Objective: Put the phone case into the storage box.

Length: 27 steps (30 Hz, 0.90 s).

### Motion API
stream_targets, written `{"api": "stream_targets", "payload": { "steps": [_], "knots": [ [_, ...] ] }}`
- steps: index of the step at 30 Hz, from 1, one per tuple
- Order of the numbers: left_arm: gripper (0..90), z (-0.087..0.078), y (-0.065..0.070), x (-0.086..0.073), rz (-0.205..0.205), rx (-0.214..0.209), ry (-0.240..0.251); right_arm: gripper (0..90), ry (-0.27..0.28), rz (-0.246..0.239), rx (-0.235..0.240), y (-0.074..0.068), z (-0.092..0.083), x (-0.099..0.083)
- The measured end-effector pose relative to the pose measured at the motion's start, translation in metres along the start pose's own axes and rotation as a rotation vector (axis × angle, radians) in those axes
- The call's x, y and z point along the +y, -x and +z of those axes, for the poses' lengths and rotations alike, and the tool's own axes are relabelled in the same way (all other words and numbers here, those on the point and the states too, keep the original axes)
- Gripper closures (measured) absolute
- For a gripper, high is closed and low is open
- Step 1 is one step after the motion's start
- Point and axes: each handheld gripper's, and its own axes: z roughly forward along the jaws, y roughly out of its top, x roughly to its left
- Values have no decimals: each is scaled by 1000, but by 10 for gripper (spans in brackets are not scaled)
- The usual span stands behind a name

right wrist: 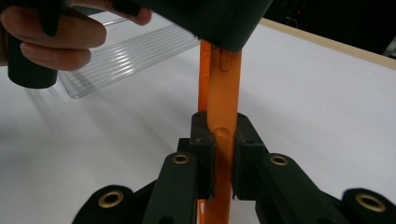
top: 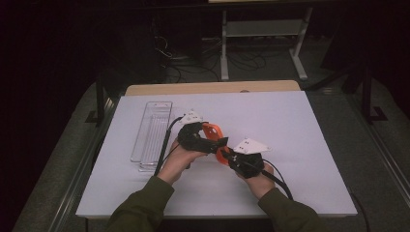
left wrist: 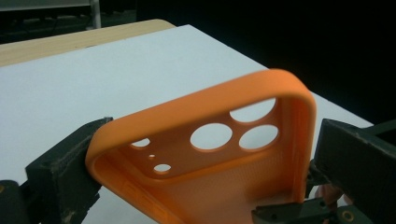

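An orange phone case (top: 213, 130) with round camera holes is held off the white table between both grippers. In the left gripper view, the case (left wrist: 219, 186) spans the gap between the two black jaws, and its long sides touch both pads, so my left gripper (left wrist: 205, 179) is shut across its width. My right gripper (right wrist: 219, 151) pinches one thin side wall of the case (right wrist: 223, 93), jaws nearly together. In the high view, the left gripper (top: 209, 141) sits left of the case and the right gripper (top: 228, 155) sits at its near right.
A clear ribbed plastic tray (top: 151, 135) lies on the left of the white table top (top: 290, 125). A wooden edge (top: 212, 88) runs along the far side. Cables and metal table legs (top: 225, 48) stand on the dark floor beyond.
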Motion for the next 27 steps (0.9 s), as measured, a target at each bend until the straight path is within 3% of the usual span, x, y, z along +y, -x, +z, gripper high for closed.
{"api": "stream_targets", "payload": {
  "steps": [6,16,24,27],
  "knots": [
    [0,1,1,0,-23,-4,10,793,-13,-4,-3,-2,3,-2],
    [0,2,3,-1,-11,13,4,792,-19,-17,-6,-2,3,-3],
    [102,-2,3,0,22,40,25,790,-19,-26,-11,-2,3,-3],
    [114,-3,4,0,16,36,26,789,-21,-34,-14,-2,3,-4]
  ]
}}
